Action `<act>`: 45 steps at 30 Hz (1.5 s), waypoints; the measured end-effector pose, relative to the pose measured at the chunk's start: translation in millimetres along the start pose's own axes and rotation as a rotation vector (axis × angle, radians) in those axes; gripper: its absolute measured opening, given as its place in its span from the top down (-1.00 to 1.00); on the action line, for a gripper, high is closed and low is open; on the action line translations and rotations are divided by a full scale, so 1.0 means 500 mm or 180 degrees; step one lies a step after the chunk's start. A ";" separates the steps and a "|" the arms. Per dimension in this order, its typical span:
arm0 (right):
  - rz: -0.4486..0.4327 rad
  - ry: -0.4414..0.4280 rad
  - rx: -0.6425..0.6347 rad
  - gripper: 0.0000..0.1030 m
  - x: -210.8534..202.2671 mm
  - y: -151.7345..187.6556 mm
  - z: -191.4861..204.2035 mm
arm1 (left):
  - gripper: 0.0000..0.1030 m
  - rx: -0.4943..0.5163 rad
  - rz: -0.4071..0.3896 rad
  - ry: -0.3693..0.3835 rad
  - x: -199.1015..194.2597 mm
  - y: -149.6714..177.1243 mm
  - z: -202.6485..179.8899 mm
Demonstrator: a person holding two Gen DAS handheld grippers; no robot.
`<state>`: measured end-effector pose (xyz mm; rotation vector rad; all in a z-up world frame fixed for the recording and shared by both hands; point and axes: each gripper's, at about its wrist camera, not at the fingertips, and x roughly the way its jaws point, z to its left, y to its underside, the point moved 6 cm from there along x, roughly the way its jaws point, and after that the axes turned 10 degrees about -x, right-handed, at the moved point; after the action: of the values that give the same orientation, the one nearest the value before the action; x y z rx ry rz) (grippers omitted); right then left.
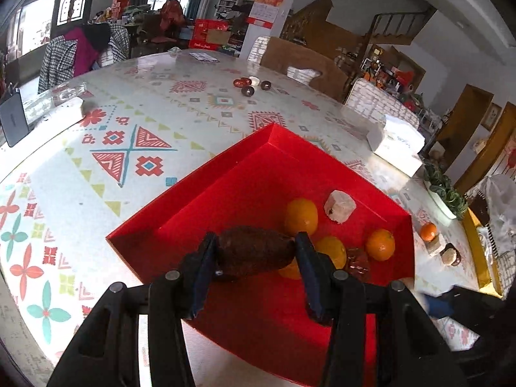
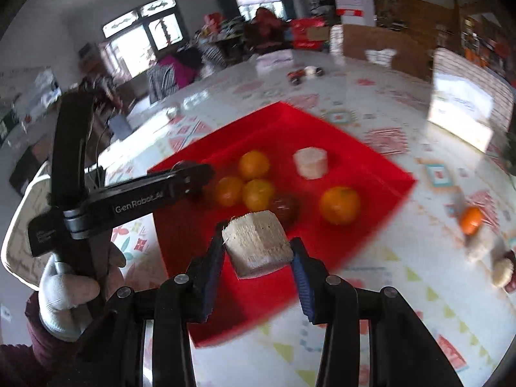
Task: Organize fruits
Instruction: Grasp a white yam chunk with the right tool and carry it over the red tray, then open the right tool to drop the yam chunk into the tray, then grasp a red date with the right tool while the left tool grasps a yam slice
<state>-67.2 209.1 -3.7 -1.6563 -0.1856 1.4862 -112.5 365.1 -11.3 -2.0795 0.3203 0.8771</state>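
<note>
Only the right wrist view shows the right gripper (image 2: 258, 250) clamping a pale chunk (image 2: 256, 245); the left gripper (image 1: 254, 251) pinches a brown fruit (image 1: 253, 251) over the red tray (image 1: 193, 200).

- A big table (image 1: 180, 103) with a cloth of bright shapes.
- A red tray (image 1: 225, 174) sits on it.
- A white tissue box (image 1: 398, 143) is near the edge.
- One orange (image 1: 428, 231) lies beside the tray.
- Small dark balls (image 1: 254, 87) sit far back.

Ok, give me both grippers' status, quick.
Left gripper: closed on the brown fruit, above the red tray.
Right gripper: closed on the pale cut chunk.
</note>
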 end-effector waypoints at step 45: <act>-0.0443 0.1662 0.1286 -0.21 -0.418 0.205 -0.470 | -0.43 0.0718 0.0132 0.0693 -0.097 0.127 -0.310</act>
<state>34.9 -99.8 56.3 -1.5956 0.2656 0.8752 -106.3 201.1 46.7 -1.9645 0.5544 0.6079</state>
